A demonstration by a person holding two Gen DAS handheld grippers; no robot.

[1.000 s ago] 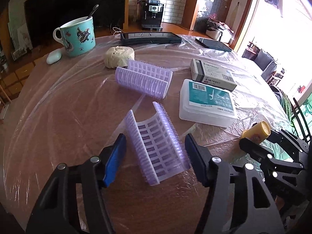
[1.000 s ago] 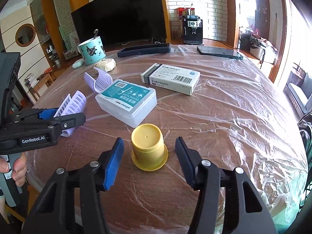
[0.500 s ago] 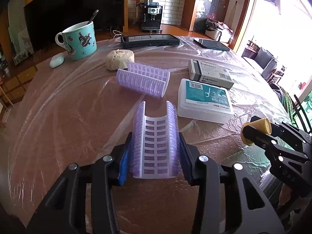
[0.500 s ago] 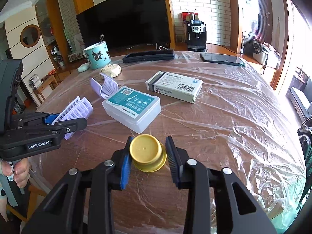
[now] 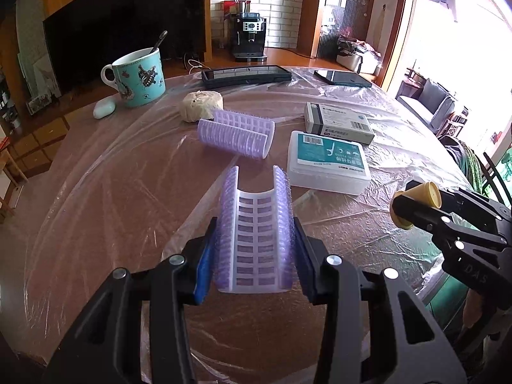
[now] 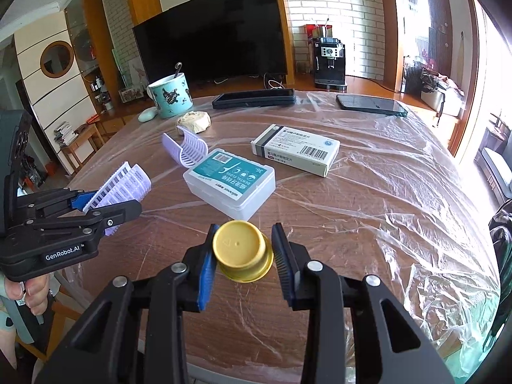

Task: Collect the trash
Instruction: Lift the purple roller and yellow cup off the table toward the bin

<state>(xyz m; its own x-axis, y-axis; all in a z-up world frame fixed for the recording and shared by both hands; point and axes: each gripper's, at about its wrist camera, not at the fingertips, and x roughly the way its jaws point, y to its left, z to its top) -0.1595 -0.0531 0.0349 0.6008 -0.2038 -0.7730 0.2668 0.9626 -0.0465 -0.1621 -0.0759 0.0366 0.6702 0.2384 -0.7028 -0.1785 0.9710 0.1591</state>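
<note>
Our left hand-held gripper [image 5: 254, 256] clamps a purple roller half [image 5: 256, 240]; our right hand-held gripper [image 6: 243, 256] pinches a yellow cap [image 6: 242, 251]. Far ahead, a mug [image 5: 139, 78] holds a spoon [image 5: 159, 41].

I'm seeing a teal mug [image 5: 138, 80] (spoon inside) sitting near a white earbud case [image 5: 104, 109]. A floss box [image 6: 231, 183] and medicine carton [image 6: 296, 149] are lying apart on the plastic-covered table [image 6: 400, 192].

Left wrist view: low over worktop [image 5: 96, 224], close, facing coffee machine [image 5: 248, 40] wall. Right wrist view: further right, same heading. Both share mug [image 5: 139, 78], floss box [image 6: 230, 182], each other's gripper.
</note>
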